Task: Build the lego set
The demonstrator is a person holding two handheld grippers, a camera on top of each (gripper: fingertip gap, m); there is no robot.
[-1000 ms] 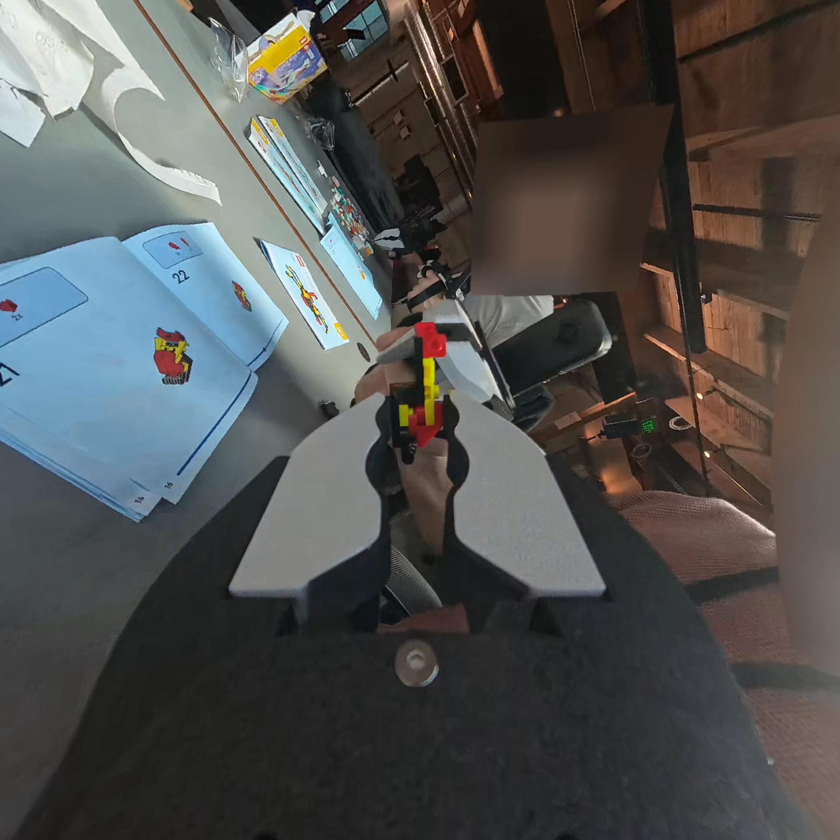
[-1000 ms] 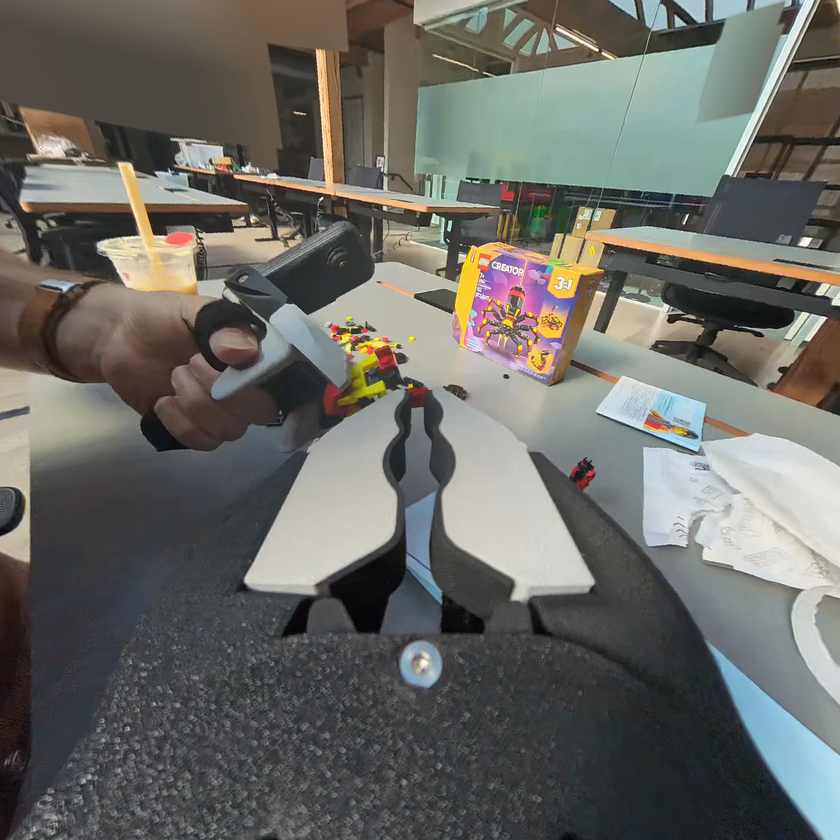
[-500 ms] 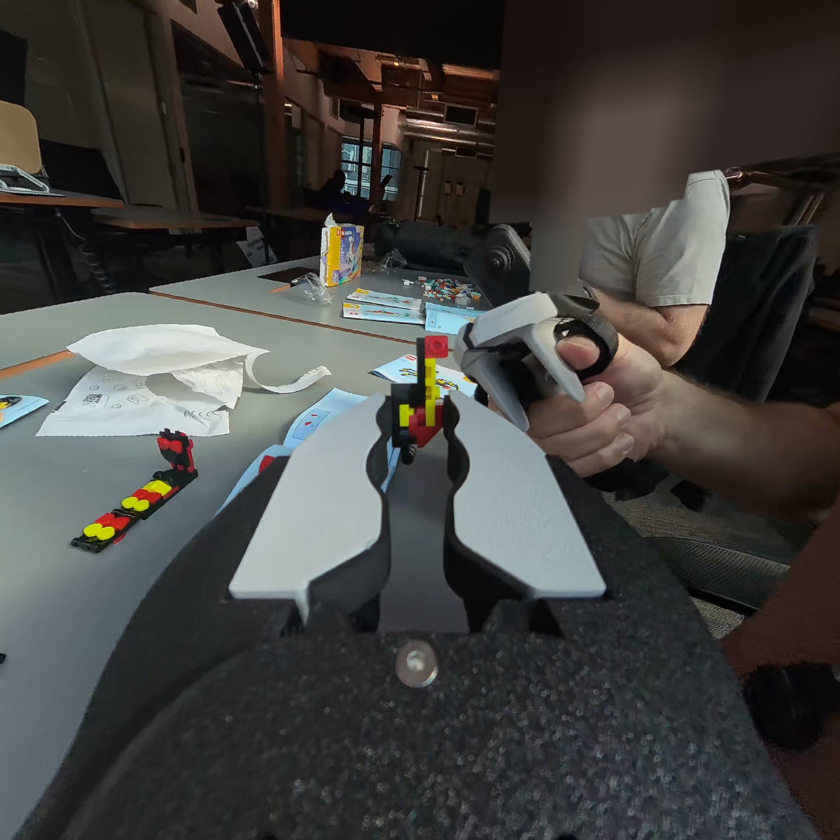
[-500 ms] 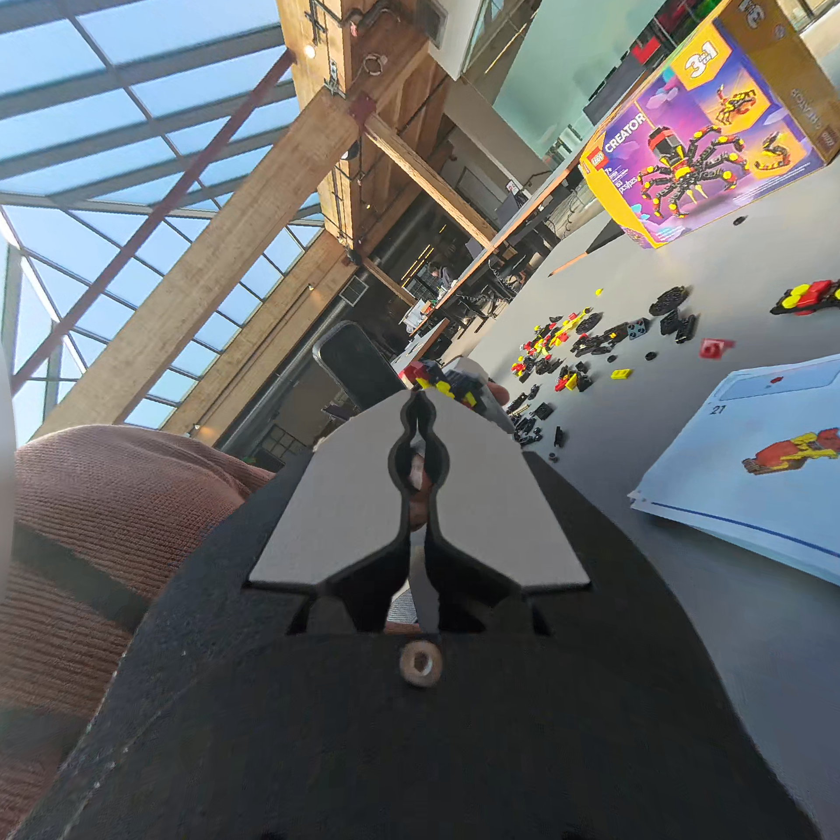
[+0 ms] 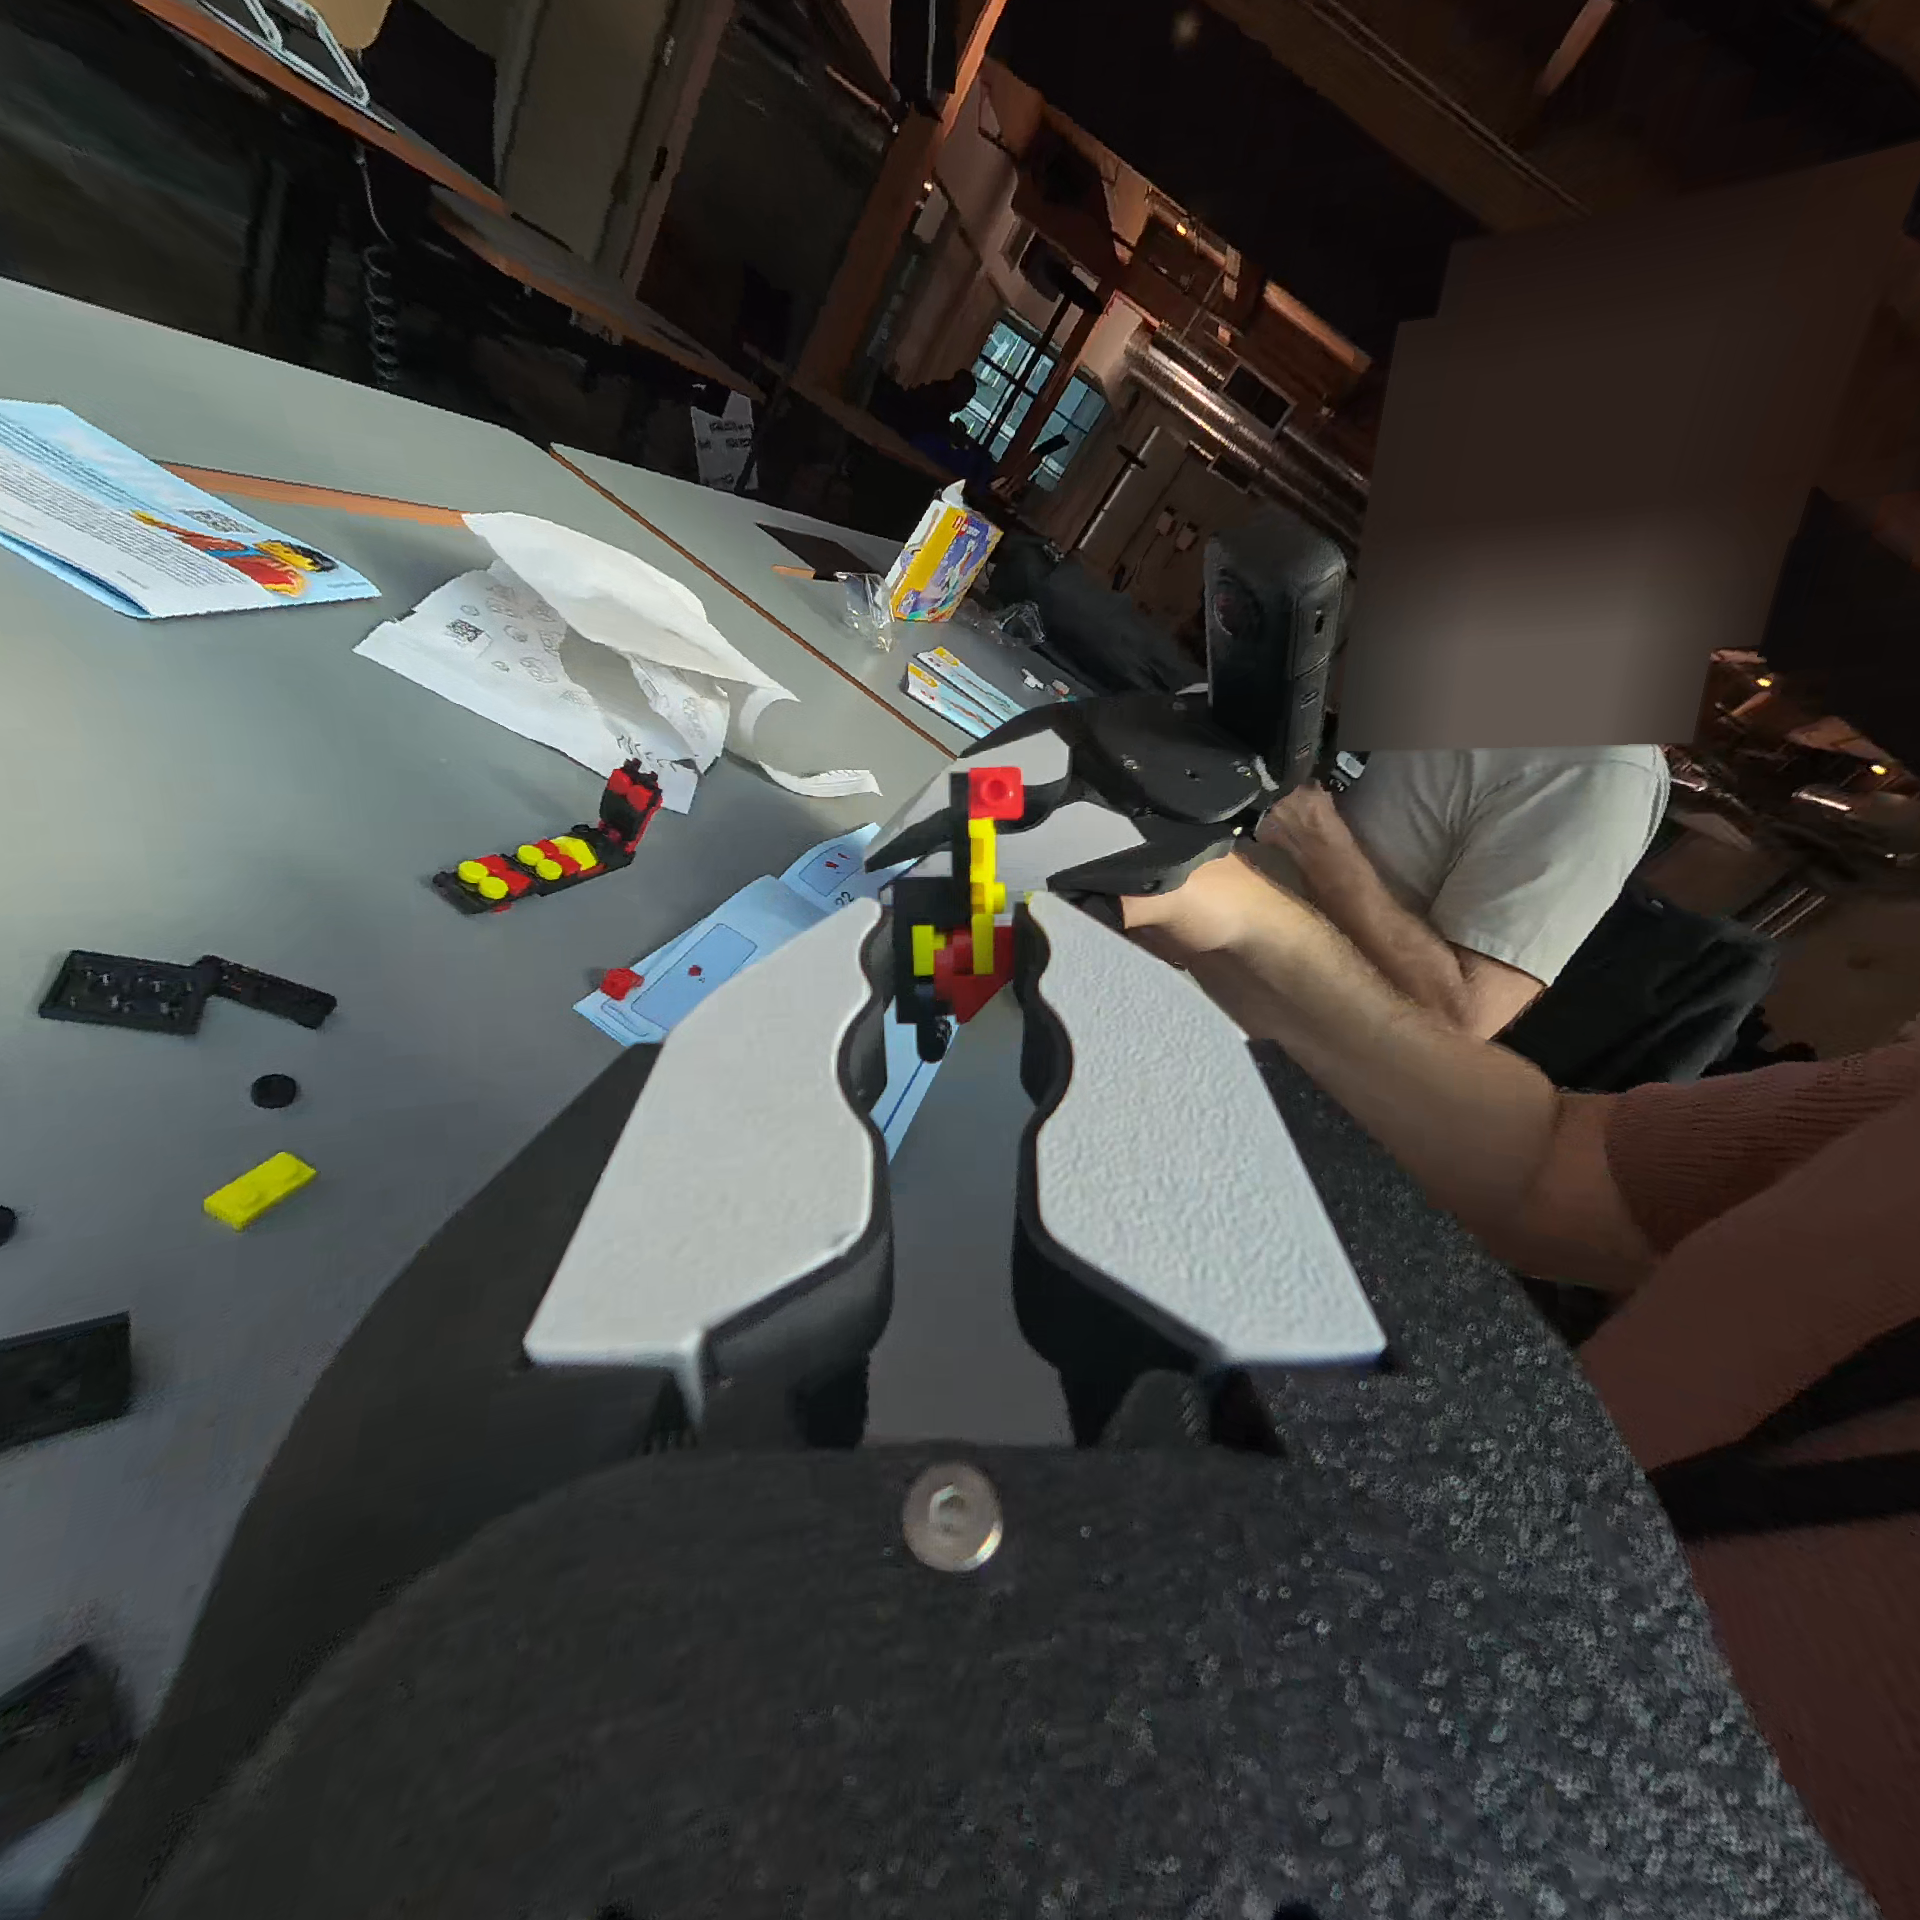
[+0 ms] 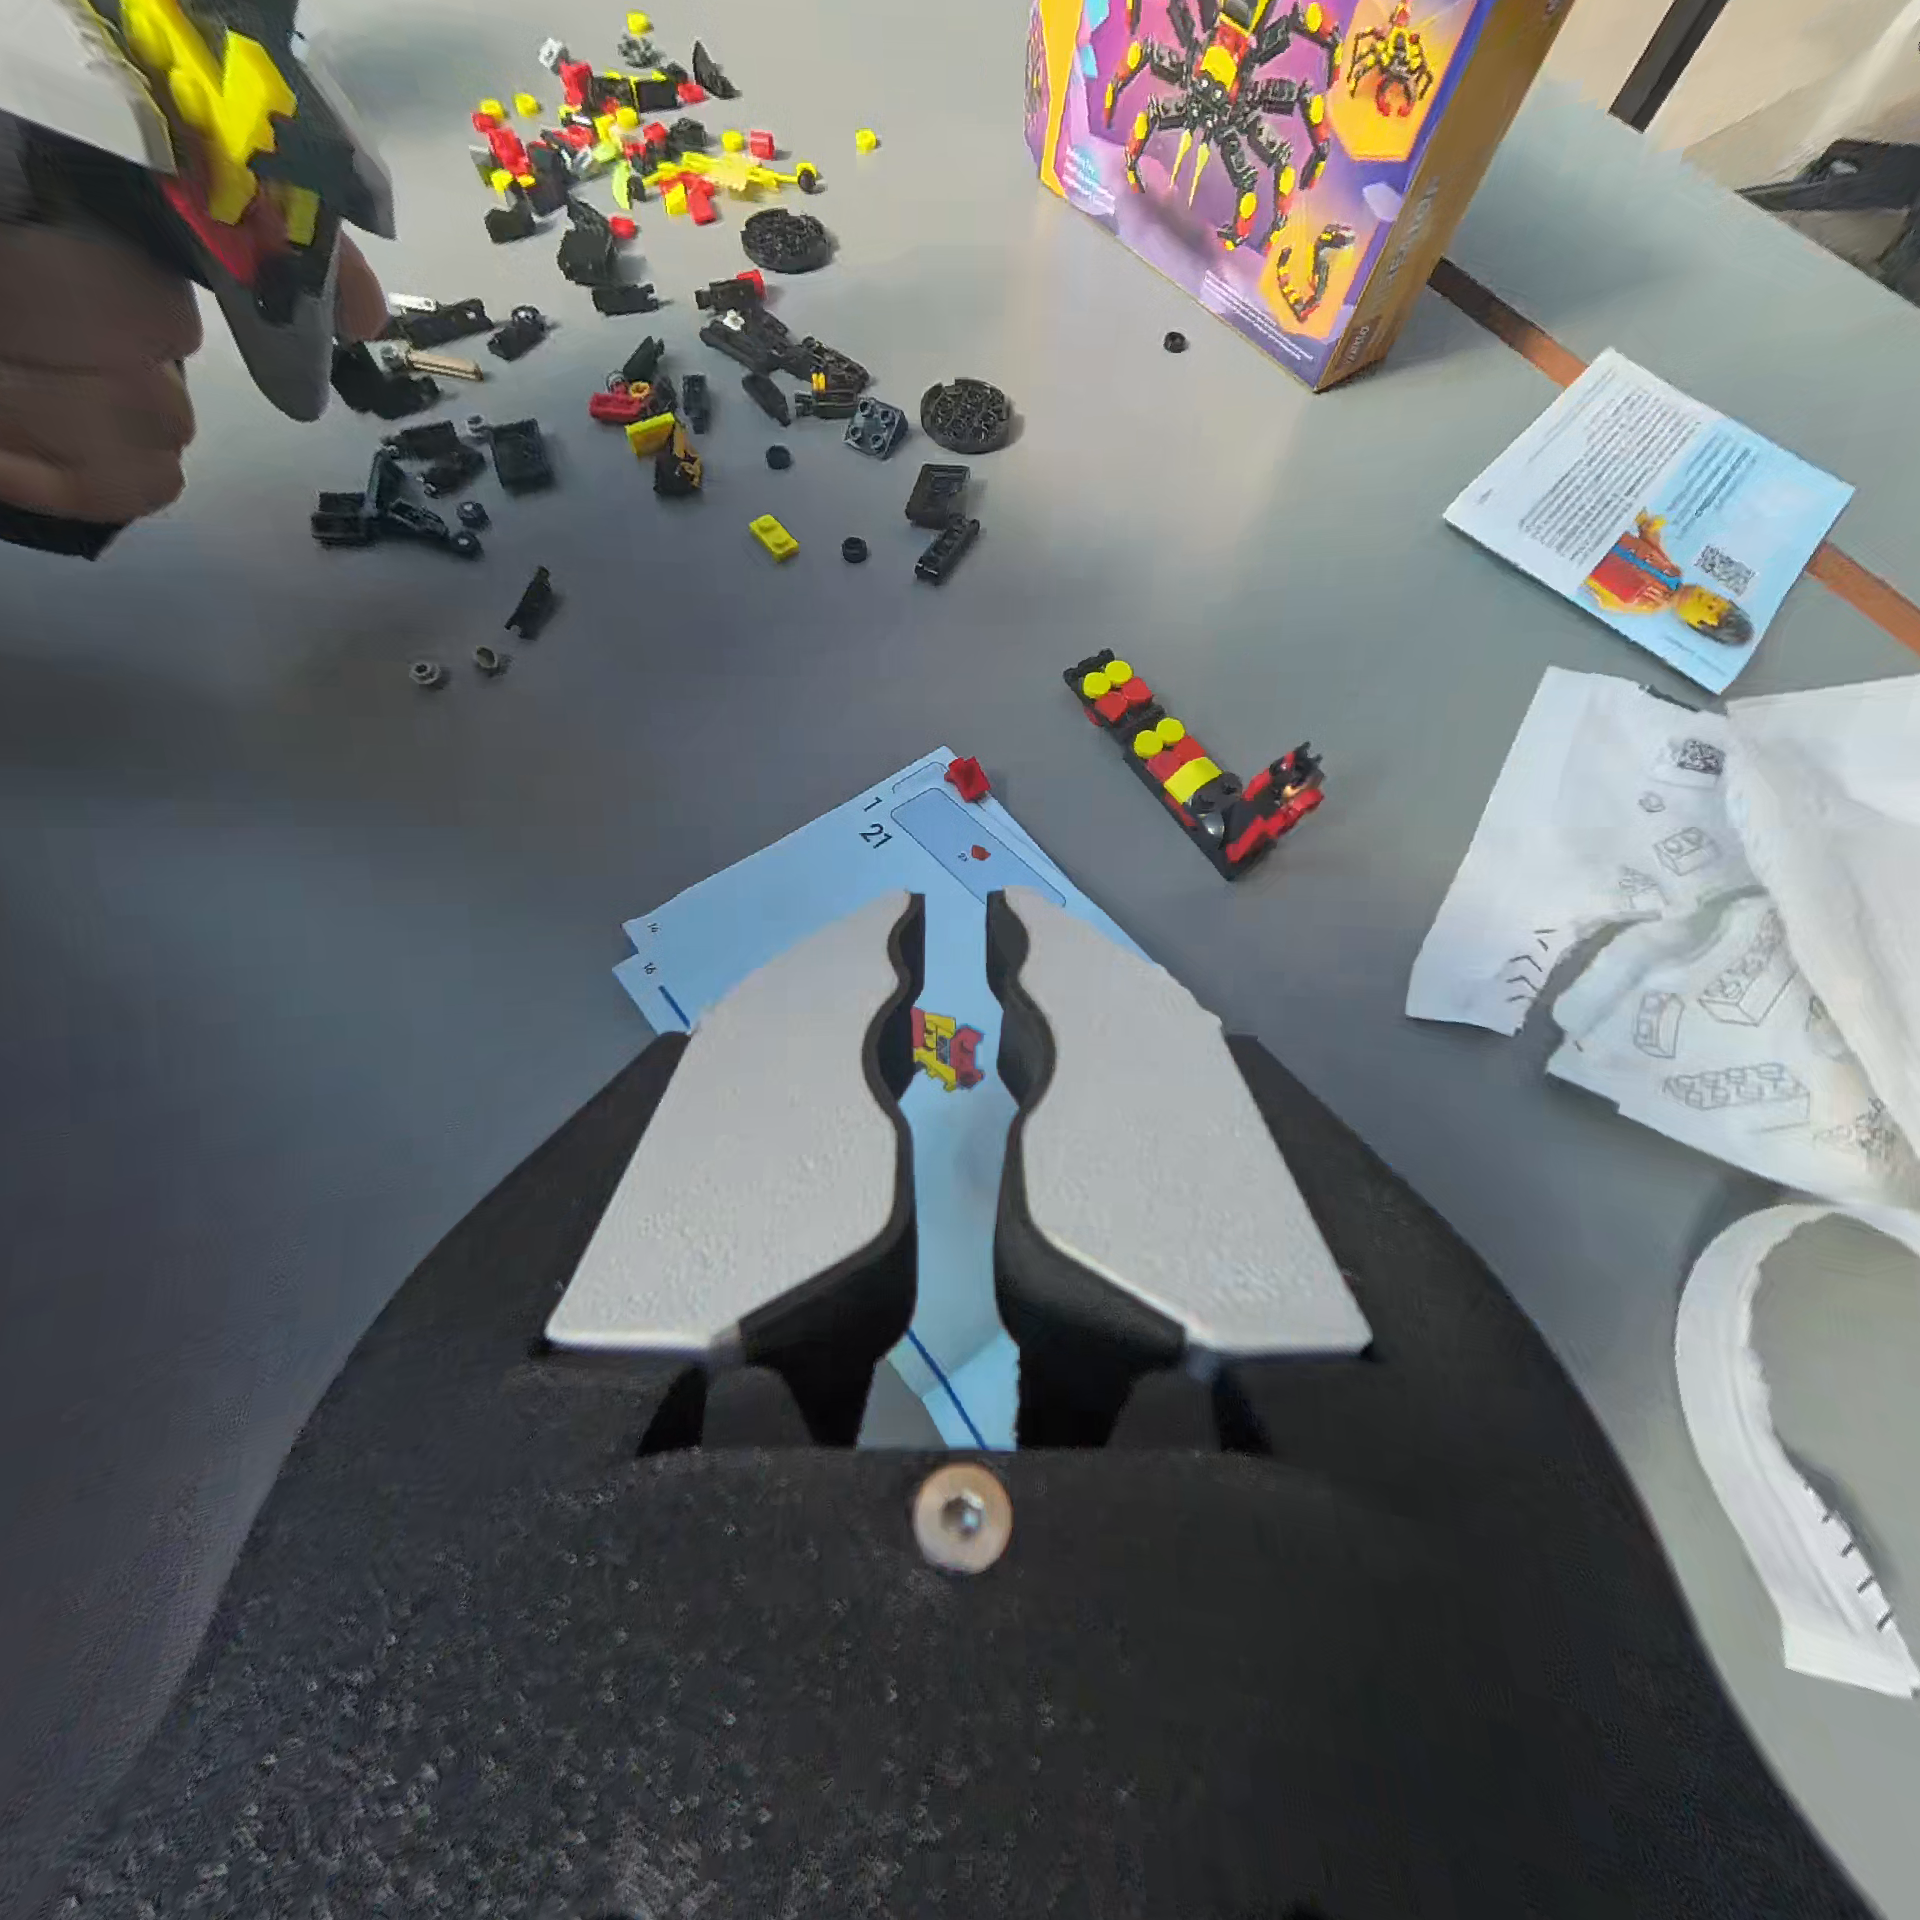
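Observation:
My left gripper [image 5: 951, 914] is shut on a small red, yellow and black lego assembly [image 5: 961, 935], held above the table with a red brick [image 5: 994, 795] on top. It also shows at the top left of the right wrist view [image 6: 223, 156]. My right gripper [image 6: 951, 899] is slightly open and empty, pointing down over the open blue instruction booklet [image 6: 790, 894]. It shows beyond the assembly in the left wrist view [image 5: 1039, 790]. A small red piece [image 6: 966, 779] lies on the booklet's far corner. A black strip with red and yellow pieces [image 6: 1184, 774] lies to the right.
Several loose black, red and yellow pieces [image 6: 665, 312] are scattered on the grey table [image 6: 312, 831] at the far left. The purple set box [image 6: 1278, 156] stands at the back. A leaflet [image 6: 1652, 520] and torn white paper bags [image 6: 1714, 935] lie at the right. About 15 centimeters separates my left fingertips from my right. To the small red piece [image 6: 966, 779]: right tips about 9 centimeters, left tips about 15 centimeters. It turns up in the left wrist view [image 5: 625, 981] as well.
My right gripper has swung down from facing the left gripper to point at the booklet, and its jaws have parted a little. My left gripper has tilted, still holding the assembly.

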